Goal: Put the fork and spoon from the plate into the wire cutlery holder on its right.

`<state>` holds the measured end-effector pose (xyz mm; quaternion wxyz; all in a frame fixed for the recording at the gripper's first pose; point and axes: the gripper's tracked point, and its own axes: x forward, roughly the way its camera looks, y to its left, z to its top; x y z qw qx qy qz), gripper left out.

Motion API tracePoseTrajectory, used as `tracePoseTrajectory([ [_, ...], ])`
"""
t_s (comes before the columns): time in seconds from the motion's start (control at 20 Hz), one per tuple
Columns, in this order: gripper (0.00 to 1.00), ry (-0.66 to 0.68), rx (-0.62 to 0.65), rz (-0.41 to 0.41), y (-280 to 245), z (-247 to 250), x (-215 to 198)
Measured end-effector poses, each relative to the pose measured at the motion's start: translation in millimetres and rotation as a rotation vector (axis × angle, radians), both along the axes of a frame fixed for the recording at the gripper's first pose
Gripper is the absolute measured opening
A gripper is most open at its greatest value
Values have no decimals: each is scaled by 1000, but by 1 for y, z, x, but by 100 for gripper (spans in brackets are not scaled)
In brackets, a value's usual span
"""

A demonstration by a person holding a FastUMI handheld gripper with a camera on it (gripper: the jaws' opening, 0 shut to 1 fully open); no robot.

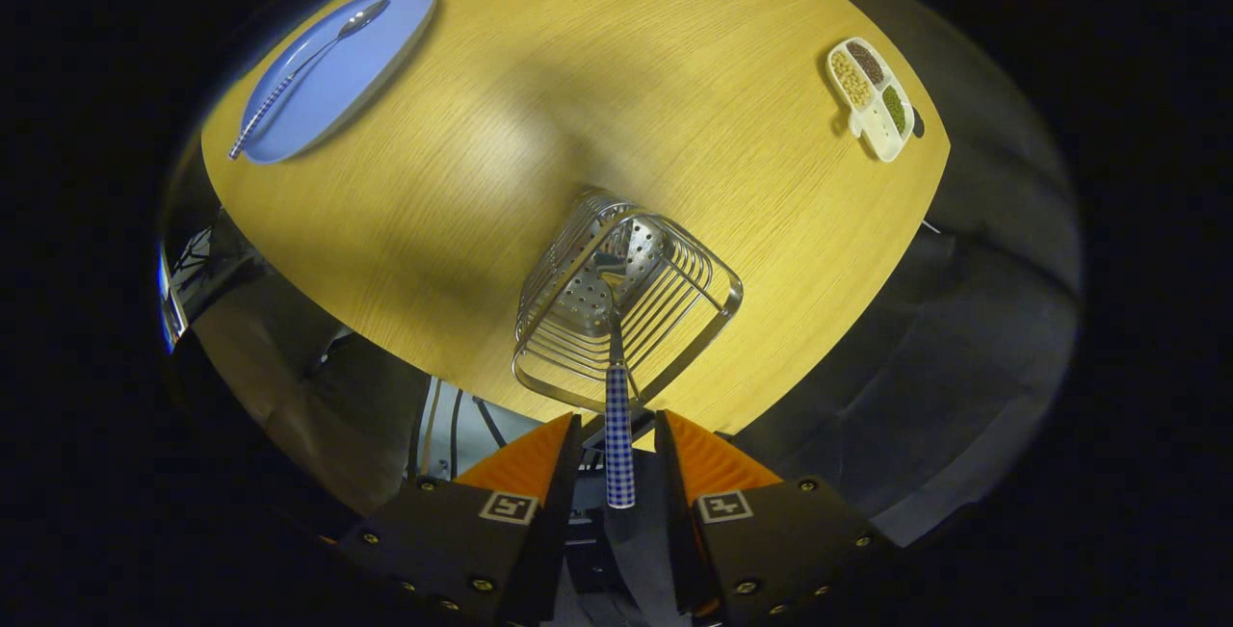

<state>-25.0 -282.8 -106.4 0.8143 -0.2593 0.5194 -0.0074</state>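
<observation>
Wire cutlery holder (626,309) takes one fork (618,415); claw (618,434) parted; one spoon (308,68) on plate (376,59).

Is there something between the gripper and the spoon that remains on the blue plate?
Nothing visible on the bare table. The gripper stands open around the fork in the wire holder; the spoon lies far beyond on the plate.

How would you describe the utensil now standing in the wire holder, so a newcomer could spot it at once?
Start at the round wooden table and find the wire cutlery holder just ahead of the open gripper. The fork stands in it, handle between the fingers. Its checked handle matches the spoon lying on the blue plate.
</observation>
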Motion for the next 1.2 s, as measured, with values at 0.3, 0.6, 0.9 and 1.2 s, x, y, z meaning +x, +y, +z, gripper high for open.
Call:
tracePoseTrajectory([
  [0.3, 93, -205, 127, -48, 22, 27, -10],
  [0.6, 96, -421, 299, -91, 60, 44, -23],
  [0.9, 96, -611, 471, -39, 120, 50, -31],
  [1.2, 96, -745, 574, 17, 166, 62, -26],
])
